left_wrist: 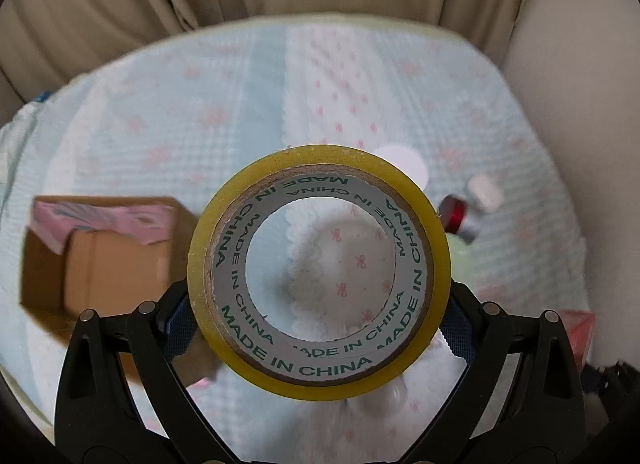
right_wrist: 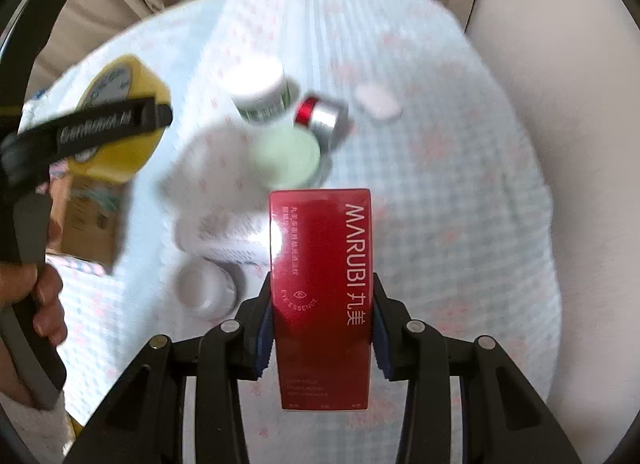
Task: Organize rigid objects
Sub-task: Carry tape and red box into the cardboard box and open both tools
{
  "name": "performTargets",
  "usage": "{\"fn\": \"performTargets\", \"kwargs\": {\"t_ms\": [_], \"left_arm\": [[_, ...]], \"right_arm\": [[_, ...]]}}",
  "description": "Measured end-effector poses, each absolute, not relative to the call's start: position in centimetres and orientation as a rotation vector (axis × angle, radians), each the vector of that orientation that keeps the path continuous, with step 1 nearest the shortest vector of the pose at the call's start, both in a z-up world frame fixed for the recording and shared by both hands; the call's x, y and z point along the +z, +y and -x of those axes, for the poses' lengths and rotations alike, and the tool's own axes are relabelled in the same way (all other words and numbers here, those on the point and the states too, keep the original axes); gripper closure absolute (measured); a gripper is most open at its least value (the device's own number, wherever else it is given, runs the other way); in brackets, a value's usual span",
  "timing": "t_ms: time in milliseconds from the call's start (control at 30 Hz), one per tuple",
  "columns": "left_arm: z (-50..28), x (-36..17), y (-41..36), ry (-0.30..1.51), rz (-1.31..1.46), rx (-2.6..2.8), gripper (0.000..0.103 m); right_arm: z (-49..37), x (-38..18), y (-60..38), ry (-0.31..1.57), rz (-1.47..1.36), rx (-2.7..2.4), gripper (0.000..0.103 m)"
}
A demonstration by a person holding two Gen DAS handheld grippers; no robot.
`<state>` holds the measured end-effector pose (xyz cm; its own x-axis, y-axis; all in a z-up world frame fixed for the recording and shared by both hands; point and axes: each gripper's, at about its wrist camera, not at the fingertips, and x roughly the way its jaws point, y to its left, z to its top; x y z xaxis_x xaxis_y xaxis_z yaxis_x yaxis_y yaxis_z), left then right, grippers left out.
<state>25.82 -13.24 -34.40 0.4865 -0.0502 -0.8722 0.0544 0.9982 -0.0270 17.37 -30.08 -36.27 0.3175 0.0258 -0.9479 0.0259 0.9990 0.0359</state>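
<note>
A yellow tape roll (left_wrist: pixel 320 272) and an upright red MARUBI box (right_wrist: pixel 322 300) are each held aloft.

Tape roll (left_wrist: pixel 320 276) hides bottle; cardboard box (left_wrist: pixel 100 260) blurred

Soft even light; glare on red box (right_wrist: pixel 320 296); background motion-blurred; fisheye bending, dark vignette edges.

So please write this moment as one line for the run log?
left gripper: shut on yellow tape roll | right gripper: shut on red MARUBI carton | open brown cardboard box: on bed, left
</note>
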Motion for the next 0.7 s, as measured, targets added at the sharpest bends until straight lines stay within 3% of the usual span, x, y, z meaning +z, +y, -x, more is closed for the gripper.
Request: {"fn": "performTargets", "kwargs": {"t_ms": [333, 700], "left_arm": [[-20.0, -19.2, -6.5, 0.919, -0.010, -0.040, 0.007], [-17.6, -13.9, 5.3, 0.880, 0.013, -0.015, 0.007]], "right_arm": [[-15.1, -23.2, -27.0, 1.060, -0.069, 0.041, 0.066], [-15.3, -14.6, -19.1, 0.937, -0.062, 0.124, 0.066]]}}
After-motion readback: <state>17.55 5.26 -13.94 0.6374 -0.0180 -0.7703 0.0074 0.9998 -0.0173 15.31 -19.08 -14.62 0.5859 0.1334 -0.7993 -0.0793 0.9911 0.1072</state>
